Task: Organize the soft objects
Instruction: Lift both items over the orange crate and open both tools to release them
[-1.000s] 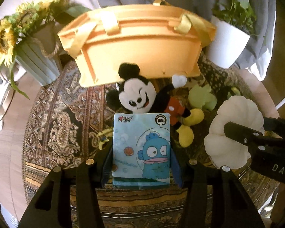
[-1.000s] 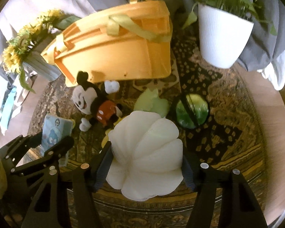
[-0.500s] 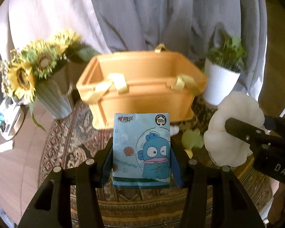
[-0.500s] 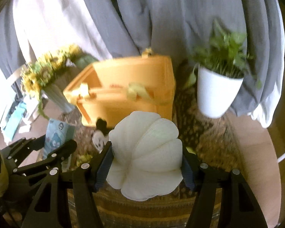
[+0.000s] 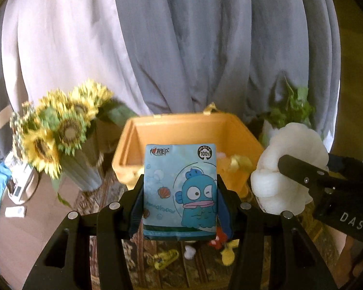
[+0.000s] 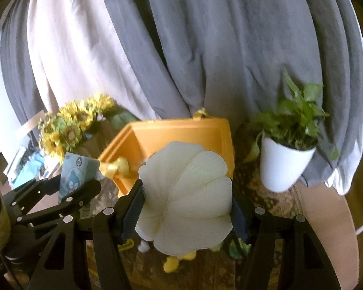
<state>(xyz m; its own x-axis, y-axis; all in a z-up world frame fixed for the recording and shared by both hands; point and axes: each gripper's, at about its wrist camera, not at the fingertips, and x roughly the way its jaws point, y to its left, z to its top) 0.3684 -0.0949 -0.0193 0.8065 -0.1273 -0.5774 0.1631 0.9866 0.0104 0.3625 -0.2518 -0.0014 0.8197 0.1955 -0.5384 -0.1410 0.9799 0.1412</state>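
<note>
My left gripper (image 5: pixel 180 200) is shut on a blue tissue pack (image 5: pixel 180 191) with a cartoon fish, held in the air in front of the open orange basket (image 5: pixel 188 130). My right gripper (image 6: pixel 186 207) is shut on a white shell-shaped plush (image 6: pixel 186 200), held up before the same basket (image 6: pixel 179 133). The plush (image 5: pixel 288 169) and right gripper also show at the right of the left wrist view; the tissue pack (image 6: pixel 78 174) shows at the left of the right wrist view. Parts of a Mickey plush (image 5: pixel 217 244) lie on the patterned cloth below, mostly hidden.
A vase of sunflowers (image 5: pixel 60 135) stands left of the basket, a white potted plant (image 6: pixel 285 164) right of it. Grey curtains (image 5: pixel 205 48) hang behind. A yellow clip (image 5: pixel 162 262) lies on the patterned tablecloth (image 5: pixel 142 261). A wooden floor shows at the left.
Both grippers have risen and tilted up with their loads. The view has gone from looking down at the table and Mickey plush to looking at the basket's open top and curtains.
</note>
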